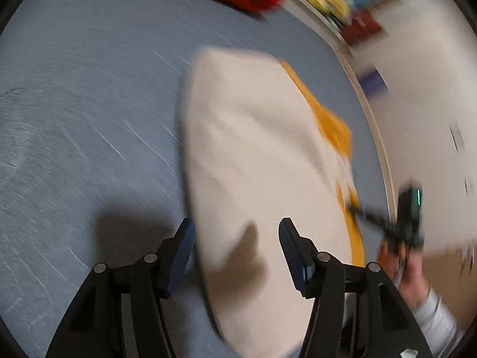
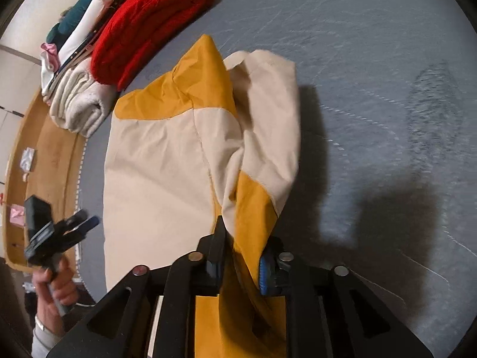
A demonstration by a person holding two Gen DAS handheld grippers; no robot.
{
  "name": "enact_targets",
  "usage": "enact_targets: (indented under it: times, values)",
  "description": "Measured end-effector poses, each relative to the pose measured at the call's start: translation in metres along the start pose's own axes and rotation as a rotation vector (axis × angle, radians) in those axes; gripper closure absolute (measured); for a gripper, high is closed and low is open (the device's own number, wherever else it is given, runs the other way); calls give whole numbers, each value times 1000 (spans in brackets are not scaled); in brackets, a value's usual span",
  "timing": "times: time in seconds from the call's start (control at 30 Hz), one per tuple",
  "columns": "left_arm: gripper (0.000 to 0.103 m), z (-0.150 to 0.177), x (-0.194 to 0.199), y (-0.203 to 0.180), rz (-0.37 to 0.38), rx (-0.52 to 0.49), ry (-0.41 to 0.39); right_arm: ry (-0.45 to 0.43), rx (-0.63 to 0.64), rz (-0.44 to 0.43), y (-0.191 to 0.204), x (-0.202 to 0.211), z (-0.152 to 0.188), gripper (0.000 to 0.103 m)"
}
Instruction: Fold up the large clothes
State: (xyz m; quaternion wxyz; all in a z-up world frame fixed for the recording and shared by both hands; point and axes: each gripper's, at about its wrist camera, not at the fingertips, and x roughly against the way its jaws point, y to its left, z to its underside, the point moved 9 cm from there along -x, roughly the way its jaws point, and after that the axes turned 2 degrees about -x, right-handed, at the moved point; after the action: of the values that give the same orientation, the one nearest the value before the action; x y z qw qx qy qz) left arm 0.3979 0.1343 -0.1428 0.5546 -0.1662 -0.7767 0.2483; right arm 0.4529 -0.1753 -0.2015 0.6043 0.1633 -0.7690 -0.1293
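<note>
Two grippers over a grey table (image 2: 372,44): right gripper (image 2: 238,256) pinches a raised fold of the cream-and-yellow garment (image 2: 155,173), which lies partly flat. Left gripper (image 1: 237,238) hovers, jaws apart, empty.

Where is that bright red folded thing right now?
In the right wrist view the red folded garment lies at upper left on the grey-blue surface, beside a rolled cream towel.

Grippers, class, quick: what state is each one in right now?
Left gripper: open, holding nothing.
Right gripper: shut on the garment.
</note>
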Motion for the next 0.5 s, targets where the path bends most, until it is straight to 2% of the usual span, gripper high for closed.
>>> enact_targets:
  times: [0.07, 0.1, 0.13, 0.23, 0.27, 0.33, 0.4, 0.47, 0.5]
  values:
    - [48, 34, -17, -15, -45, -105, 72, -48, 16, 79, 0, 12, 0, 77]
    - [43, 50, -30, -15, -131, -170, 111, -60, 18, 93, -5, 19, 0, 77]
    - [40, 60, -37, -12, -224, -218, 112, -83, 30, 126, -6, 28, 1, 77]
    - [40, 62, -21, -22, -390, -246, 30, -192, 123, 228, 2, 69, 6, 77]
    - [43, 61, -11, -29, -418, -239, 3, -240, 170, 253, 12, 88, 11, 77]
    - [42, 61, 21, -53, -440, -228, -104, -340, 252, 300, 33, 125, 21, 74]
    - [34, 74, 49, -75, -449, -246, -185, -418, 295, 336, 47, 157, 36, 64]
    - [27, 101, 83, -86, -459, -258, -268, -505, 323, 367, 64, 190, 62, 46]
    - [23, 112, 95, -98, -456, -258, -312, -529, 328, 377, 70, 198, 72, 42]
